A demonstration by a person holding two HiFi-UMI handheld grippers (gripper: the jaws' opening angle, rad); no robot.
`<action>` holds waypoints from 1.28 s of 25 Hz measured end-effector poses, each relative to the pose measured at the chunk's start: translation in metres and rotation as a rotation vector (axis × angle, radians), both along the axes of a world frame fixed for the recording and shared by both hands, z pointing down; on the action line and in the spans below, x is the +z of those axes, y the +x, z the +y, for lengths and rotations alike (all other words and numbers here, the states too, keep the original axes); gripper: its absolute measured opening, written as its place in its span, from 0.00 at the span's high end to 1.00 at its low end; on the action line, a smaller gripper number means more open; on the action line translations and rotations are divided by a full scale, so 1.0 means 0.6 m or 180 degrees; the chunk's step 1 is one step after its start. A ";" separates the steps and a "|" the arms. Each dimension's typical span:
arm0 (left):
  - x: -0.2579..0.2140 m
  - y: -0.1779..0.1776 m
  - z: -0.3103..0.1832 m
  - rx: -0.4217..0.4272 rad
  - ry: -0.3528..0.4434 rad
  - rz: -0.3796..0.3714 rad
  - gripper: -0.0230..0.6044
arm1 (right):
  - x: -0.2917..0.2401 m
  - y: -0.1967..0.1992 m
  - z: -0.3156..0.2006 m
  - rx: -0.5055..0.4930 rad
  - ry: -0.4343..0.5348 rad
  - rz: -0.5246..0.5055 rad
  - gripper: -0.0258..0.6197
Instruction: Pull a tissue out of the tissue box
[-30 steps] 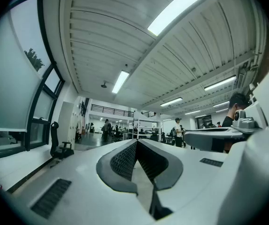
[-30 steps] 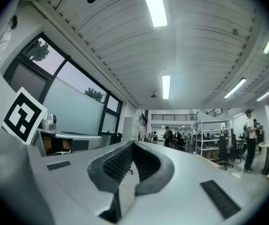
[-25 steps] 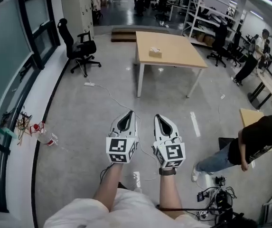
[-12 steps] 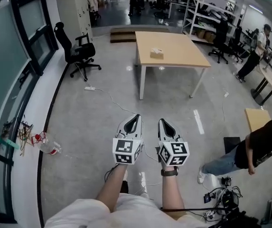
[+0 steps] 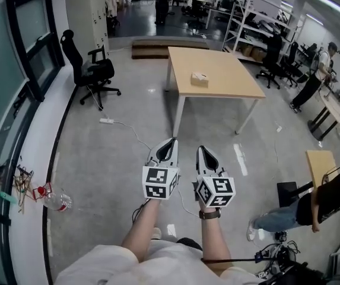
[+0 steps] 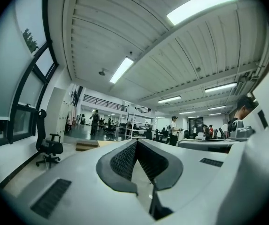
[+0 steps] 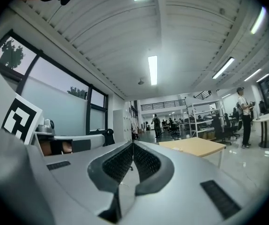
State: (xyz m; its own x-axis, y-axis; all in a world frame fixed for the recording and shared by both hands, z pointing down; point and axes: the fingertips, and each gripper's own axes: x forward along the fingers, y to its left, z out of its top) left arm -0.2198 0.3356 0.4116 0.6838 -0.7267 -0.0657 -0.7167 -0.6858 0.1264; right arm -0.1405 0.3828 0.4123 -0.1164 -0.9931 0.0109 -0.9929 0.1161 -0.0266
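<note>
Both tools closed, empty: left tool point(image 5: 170, 141), right tool point(image 5: 201, 149). Well ahead on tabletop point(image 5: 235, 83), box point(image 5: 200, 78), roughly in line with right tool, probably nearer.

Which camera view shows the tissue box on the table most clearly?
The head view: it looks down on the whole tissue box on the wooden table. The right gripper view sees the tabletop almost edge-on, the box too small to tell. The left gripper view shows only a table sliver.
</note>
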 end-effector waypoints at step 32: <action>0.027 0.334 -0.580 -0.0132 -0.0146 -0.0249 0.96 | 0.025 0.350 -0.611 -0.0175 -0.0124 0.0271 0.96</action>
